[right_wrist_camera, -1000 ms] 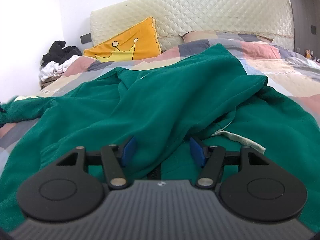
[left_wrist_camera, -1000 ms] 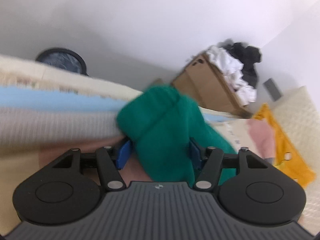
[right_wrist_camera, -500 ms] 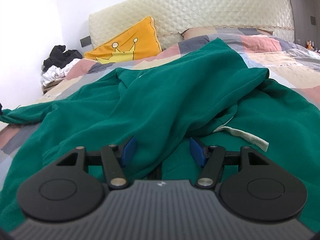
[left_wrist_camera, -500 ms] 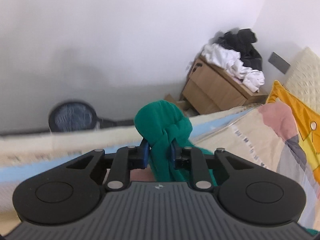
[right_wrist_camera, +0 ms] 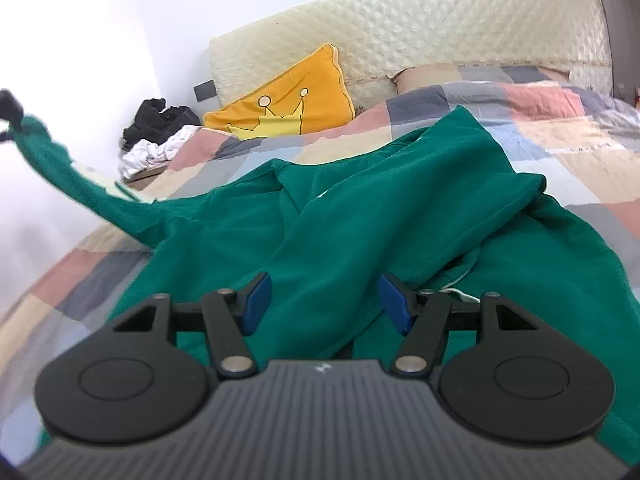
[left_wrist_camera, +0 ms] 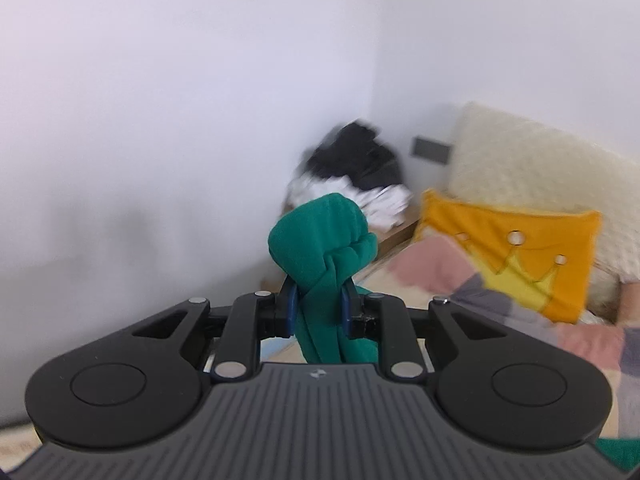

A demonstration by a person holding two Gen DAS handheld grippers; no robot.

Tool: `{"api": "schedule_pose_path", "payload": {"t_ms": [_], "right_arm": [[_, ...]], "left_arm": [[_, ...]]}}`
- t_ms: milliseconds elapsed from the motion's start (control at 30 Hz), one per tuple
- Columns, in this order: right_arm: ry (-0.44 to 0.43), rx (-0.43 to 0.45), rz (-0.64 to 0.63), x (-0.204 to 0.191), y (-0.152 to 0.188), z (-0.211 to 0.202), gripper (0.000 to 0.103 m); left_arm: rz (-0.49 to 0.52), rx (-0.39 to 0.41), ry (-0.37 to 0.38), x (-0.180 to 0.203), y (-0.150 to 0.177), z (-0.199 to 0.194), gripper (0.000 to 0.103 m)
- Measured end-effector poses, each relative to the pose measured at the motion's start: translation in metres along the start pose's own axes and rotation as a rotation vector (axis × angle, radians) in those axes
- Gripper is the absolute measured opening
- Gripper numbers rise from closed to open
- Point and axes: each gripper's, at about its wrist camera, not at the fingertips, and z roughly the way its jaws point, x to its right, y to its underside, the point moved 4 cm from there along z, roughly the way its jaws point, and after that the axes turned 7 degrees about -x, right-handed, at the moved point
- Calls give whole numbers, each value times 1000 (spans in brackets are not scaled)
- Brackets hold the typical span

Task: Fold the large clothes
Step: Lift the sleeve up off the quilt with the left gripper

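Note:
A large green sweatshirt [right_wrist_camera: 380, 208] lies crumpled across the patchwork bedspread [right_wrist_camera: 560, 128]. My left gripper [left_wrist_camera: 320, 304] is shut on the bunched end of its sleeve [left_wrist_camera: 320, 240] and holds it up in the air near the wall. In the right wrist view that sleeve [right_wrist_camera: 80, 184] stretches up to the far left, where the left gripper [right_wrist_camera: 10, 112] shows at the frame's edge. My right gripper [right_wrist_camera: 324, 300] hovers low over the sweatshirt's body. Its blue pads [right_wrist_camera: 256, 300] stand apart, with cloth lying between and below them but not pinched.
A yellow crown pillow [right_wrist_camera: 288, 104] leans on the quilted cream headboard [right_wrist_camera: 440, 28]. A pile of black and white clothes [right_wrist_camera: 156, 136] sits on a box in the corner beside the bed. A white wall [left_wrist_camera: 160, 120] runs along the left side.
The left gripper closed on the sleeve end, then rose and rolled, lifting the sleeve off the bed. The right gripper rose slightly and stayed open.

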Motion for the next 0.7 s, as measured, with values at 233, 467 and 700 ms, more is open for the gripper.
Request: {"api": "schedule_pose_path", "payload": {"t_ms": [233, 467, 700], "right_arm": [[-59, 14, 64, 29, -21, -44, 63], [-37, 30, -55, 47, -37, -77, 63], [-71, 45, -14, 72, -42, -93, 63]], "left_arm": [[188, 80, -10, 99, -19, -90, 24], [287, 117, 51, 190, 9, -156, 24], [411, 120, 144, 289, 65, -206, 24]]}}
